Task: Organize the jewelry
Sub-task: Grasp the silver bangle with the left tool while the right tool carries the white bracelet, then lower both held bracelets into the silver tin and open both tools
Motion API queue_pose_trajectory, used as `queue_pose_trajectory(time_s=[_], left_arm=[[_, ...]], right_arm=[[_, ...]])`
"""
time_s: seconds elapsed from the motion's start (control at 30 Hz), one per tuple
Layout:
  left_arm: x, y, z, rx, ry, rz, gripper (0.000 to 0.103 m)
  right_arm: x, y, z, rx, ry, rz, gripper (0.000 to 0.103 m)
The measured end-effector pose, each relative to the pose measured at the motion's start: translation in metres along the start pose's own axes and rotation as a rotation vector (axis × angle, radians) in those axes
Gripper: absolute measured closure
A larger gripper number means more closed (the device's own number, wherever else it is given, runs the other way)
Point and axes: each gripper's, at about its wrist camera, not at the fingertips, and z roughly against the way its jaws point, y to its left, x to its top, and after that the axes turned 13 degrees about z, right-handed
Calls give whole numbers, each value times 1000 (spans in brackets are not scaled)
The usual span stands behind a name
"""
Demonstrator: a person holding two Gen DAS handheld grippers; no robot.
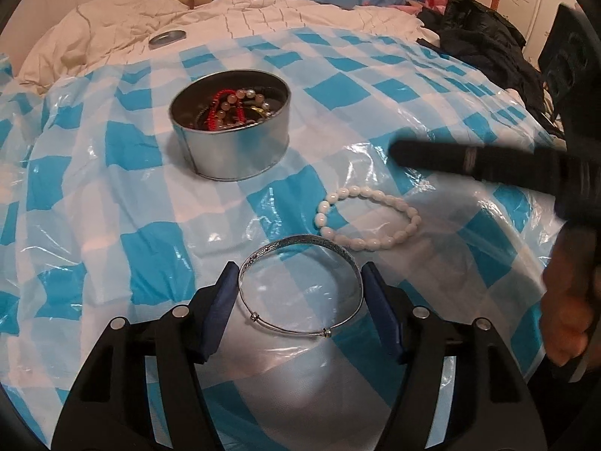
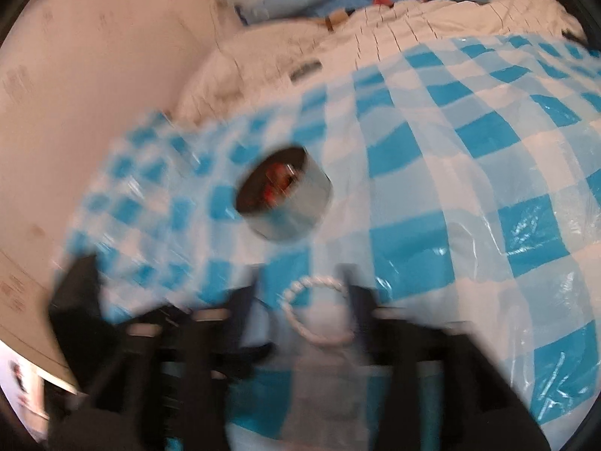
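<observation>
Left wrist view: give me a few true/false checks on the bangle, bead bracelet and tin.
1. The silver bangle lies between the left gripper's fingers. True.
2. The round tin is empty. False: it holds red cord and beaded pieces.
3. The white bead bracelet is inside the tin. False: it lies on the checked plastic sheet, beside the bangle.
4. The tin's lid is off. True: its inside shows.
</observation>
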Motion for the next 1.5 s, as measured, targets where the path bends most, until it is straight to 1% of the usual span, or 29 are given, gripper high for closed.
queue_pose_trajectory(time_s=[0.03,0.07,0.1,0.17,0.2,0.27,0.3,0.33,0.37,0.43,0.47,0.5,0.53,0.57,0.6,0.7,0.83,0.9,0.93,1.0,1.17,1.3,1.4,1.43,1.5], left_arm=[[1,2,1,4,-2,3,40],[1,5,3,11,-5,10,40],[2,8,4,14,-5,14,40],[3,15,8,31,-8,24,40],[3,19,9,40,-9,27,40],[4,26,13,48,-13,38,40],[4,29,14,50,-15,44,40],[3,31,15,50,-16,46,40],[3,33,17,52,-18,47,40],[3,34,18,52,-20,48,40],[3,34,19,50,-23,49,40],[4,34,20,47,-27,50,40],[4,33,21,46,-30,51,40],[5,33,22,45,-35,53,40],[6,33,22,44,-39,55,40],[13,35,26,32,-56,77,40],[31,38,36,3,-110,122,40],[46,39,41,-2,-154,147,40],[50,39,41,-4,-163,153,40],[65,39,39,-13,-185,176,40],[101,33,24,-36,-223,206,40],[119,31,-3,-31,-201,213,40],[126,43,-25,-36,-168,270,39],[127,47,-25,-45,-166,292,39],[127,55,-20,-55,-178,332,36]], right_arm=[[-2,6,-5,-59,27,43,39],[-4,10,-10,-99,49,78,39],[-6,15,-15,-138,79,122,37],[-11,18,-24,-170,114,156,33],[-15,21,-31,-186,155,185,30],[-20,27,-40,-221,185,237,28],[-23,32,-43,-246,195,274,28],[-26,37,-46,-271,203,320,30],[-29,41,-47,-275,204,343,36],[-30,41,-45,-247,199,343,73],[-29,40,-43,-242,192,333,86],[-27,37,-41,-236,183,317,87],[-26,33,-37,-208,168,280,87],[-24,28,-34,-176,153,243,87],[-22,22,-29,-126,131,191,88],[-13,13,-17,-25,58,95,87],[-2,-2,8,119,-85,-28,87],[3,-7,18,160,-141,-66,87],[4,-12,24,184,-174,-91,87],[7,-18,29,218,-210,-131,87],[12,-23,34,242,-233,-160,87],[15,-21,36,251,-247,-152,87],[21,-15,38,229,-260,-121,87],[24,-13,37,223,-261,-109,87],[33,-7,32,202,-257,-77,87]])
